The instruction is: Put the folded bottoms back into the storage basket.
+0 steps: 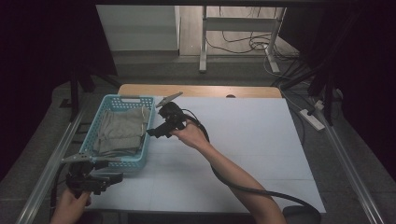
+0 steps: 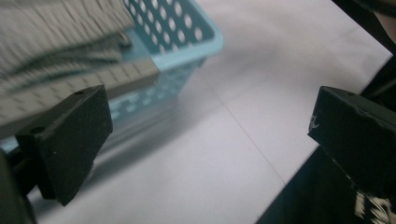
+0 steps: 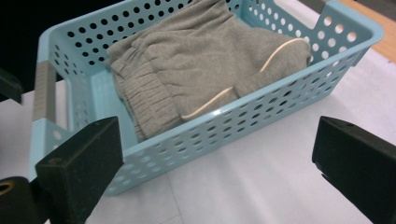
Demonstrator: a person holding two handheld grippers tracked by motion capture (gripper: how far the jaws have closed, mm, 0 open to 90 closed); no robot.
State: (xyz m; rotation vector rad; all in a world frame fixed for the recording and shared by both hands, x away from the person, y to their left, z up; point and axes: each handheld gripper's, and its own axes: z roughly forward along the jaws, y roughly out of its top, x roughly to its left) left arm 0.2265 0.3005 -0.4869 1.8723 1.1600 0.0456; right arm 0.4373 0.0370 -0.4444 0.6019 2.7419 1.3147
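Both pairs of jaws are standing wide apart, gripping nothing. The right gripper [image 1: 156, 131] is hovering just beside the blue basket [image 3: 275, 100], facing its long wall. The left gripper [image 1: 109, 178] is hanging near its front corner. Grey folded clothing [image 3: 196, 65] is lying inside the basket, on the white table [image 1: 252, 140].

Folded grey garment [image 3: 201, 65] lies inside blue perforated basket [image 3: 261, 116]
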